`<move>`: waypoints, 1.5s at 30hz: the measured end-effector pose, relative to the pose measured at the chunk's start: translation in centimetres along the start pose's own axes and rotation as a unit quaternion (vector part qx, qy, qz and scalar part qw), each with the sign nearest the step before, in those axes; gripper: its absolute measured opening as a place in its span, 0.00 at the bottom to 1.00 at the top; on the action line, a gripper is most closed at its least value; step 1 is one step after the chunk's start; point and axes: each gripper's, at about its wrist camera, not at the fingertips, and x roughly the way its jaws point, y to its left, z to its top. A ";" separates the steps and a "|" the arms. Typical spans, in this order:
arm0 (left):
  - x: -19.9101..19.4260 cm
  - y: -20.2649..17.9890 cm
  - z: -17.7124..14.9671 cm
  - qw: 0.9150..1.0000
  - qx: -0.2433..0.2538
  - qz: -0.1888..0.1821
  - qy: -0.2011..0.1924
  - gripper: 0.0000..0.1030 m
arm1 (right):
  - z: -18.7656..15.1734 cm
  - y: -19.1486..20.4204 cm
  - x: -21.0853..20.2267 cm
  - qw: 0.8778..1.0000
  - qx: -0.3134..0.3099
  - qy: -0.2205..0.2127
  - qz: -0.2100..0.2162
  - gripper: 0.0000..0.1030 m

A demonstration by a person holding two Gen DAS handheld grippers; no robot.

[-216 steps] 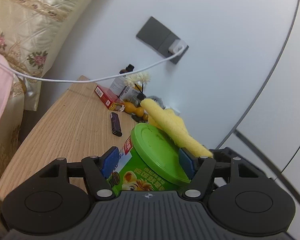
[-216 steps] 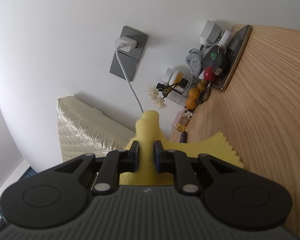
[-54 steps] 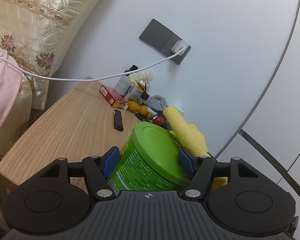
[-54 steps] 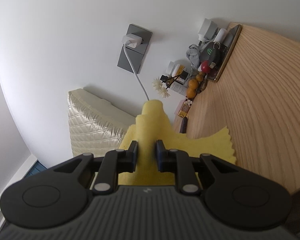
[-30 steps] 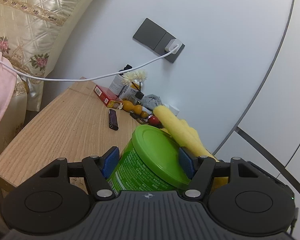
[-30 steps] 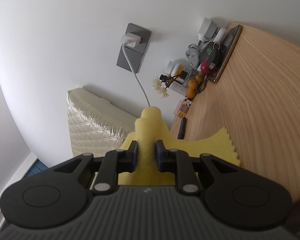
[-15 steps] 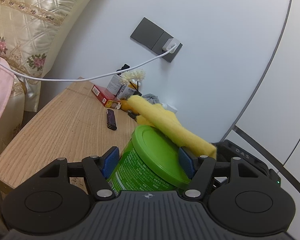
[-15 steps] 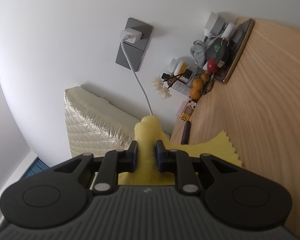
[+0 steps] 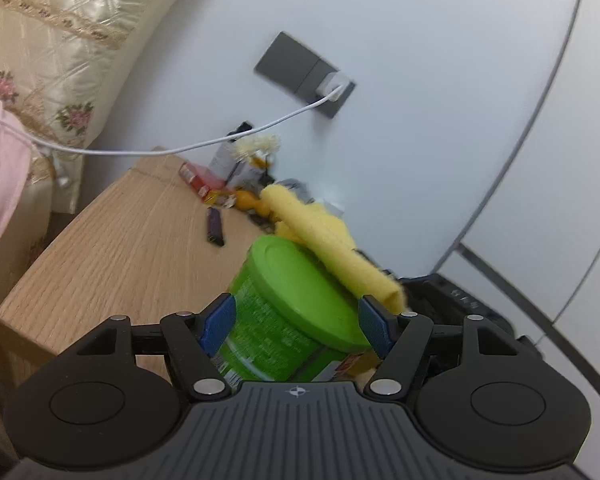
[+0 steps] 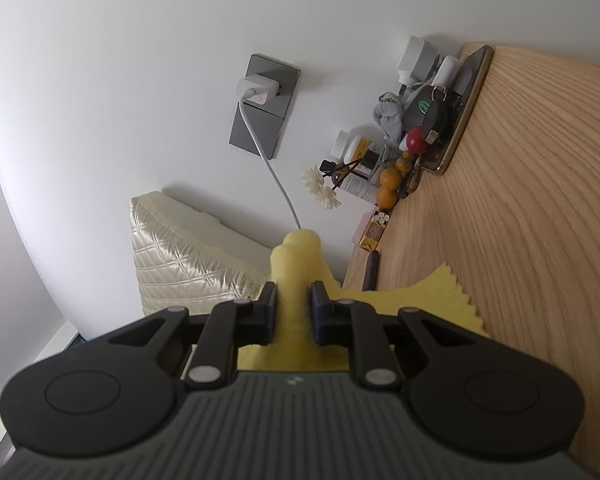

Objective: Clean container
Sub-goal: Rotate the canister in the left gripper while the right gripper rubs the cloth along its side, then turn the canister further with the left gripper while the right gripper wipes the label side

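My left gripper (image 9: 296,316) is shut on a green container (image 9: 284,320) with a green lid, held tilted above the wooden table (image 9: 132,248). A rolled yellow cloth (image 9: 332,248) lies across the lid's upper right edge. In the right wrist view my right gripper (image 10: 293,300) is shut on that yellow cloth (image 10: 296,264), which sticks out past the fingertips and fans out below. The container is hidden in the right wrist view.
A black lighter (image 9: 215,230), a red box (image 9: 194,176), small bottles, a dried flower (image 9: 256,145) and orange beads sit at the table's far edge by the wall. A white charger cable (image 9: 140,151) hangs from the grey socket (image 9: 304,74). A quilted headboard (image 9: 40,40) stands at the left.
The yellow cloth has slid a little to the right across the lid. The container is tilted slightly more in my left gripper. Both grips are unchanged.
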 end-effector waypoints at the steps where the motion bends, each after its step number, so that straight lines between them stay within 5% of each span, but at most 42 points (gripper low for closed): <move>1: 0.1 0.1 -0.1 1.000 -0.008 0.003 0.003 0.69 | 0.0 0.0 0.0 1.000 0.000 0.000 0.000 0.18; 12: 0.0 0.1 -0.4 0.999 -0.042 0.015 -0.007 0.69 | -0.1 0.1 0.0 1.000 -0.005 0.001 -0.002 0.18; 45: 1.8 0.6 0.9 0.999 0.013 0.014 -0.026 0.64 | -1.0 0.2 -2.4 1.000 -0.002 -0.001 0.005 0.18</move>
